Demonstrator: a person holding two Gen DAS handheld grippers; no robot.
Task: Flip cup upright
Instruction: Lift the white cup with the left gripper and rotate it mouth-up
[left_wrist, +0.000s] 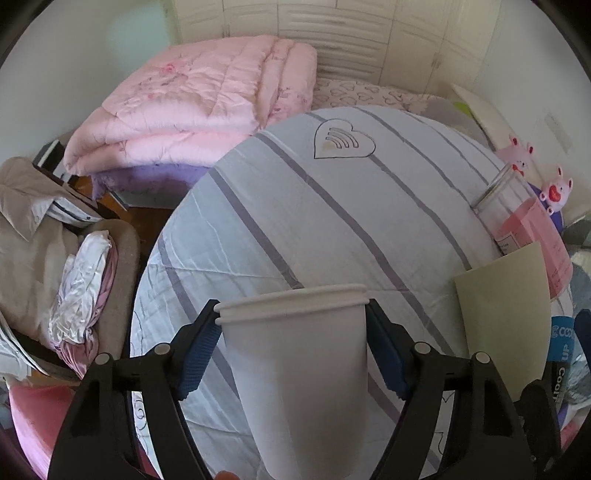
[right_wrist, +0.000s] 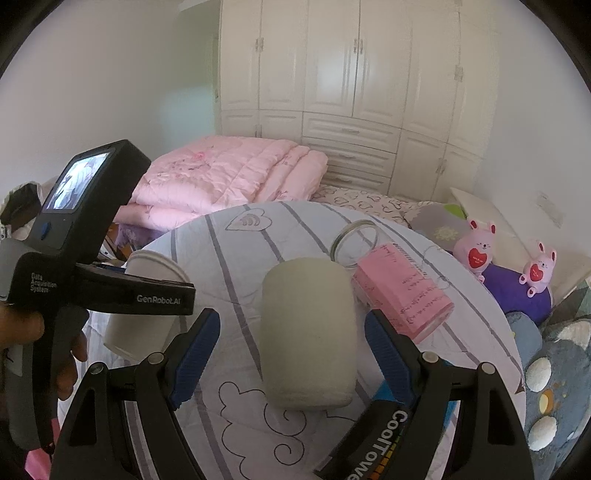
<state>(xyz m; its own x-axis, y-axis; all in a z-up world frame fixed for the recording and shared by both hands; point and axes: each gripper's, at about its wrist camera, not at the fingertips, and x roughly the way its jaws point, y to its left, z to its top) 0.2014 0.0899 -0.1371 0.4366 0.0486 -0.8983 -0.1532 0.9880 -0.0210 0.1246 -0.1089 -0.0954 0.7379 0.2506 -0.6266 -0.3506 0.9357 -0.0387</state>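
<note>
Round table (right_wrist: 236, 258) wore a striped cloth, with a folded pink quilt (right_wrist: 229, 173) on the bed behind it. Left gripper (left_wrist: 291, 325) was clamped on a white paper cup (left_wrist: 299, 369) just under the rim, mouth up, held above the table's left edge. Right gripper (right_wrist: 291, 332) was spread wide, fingers either side of a pale green cup (right_wrist: 308, 332) standing mouth down on the cloth, not touching it. Glass jar (right_wrist: 356, 243) and pink cup (right_wrist: 402, 288) lay tipped just behind.
</note>
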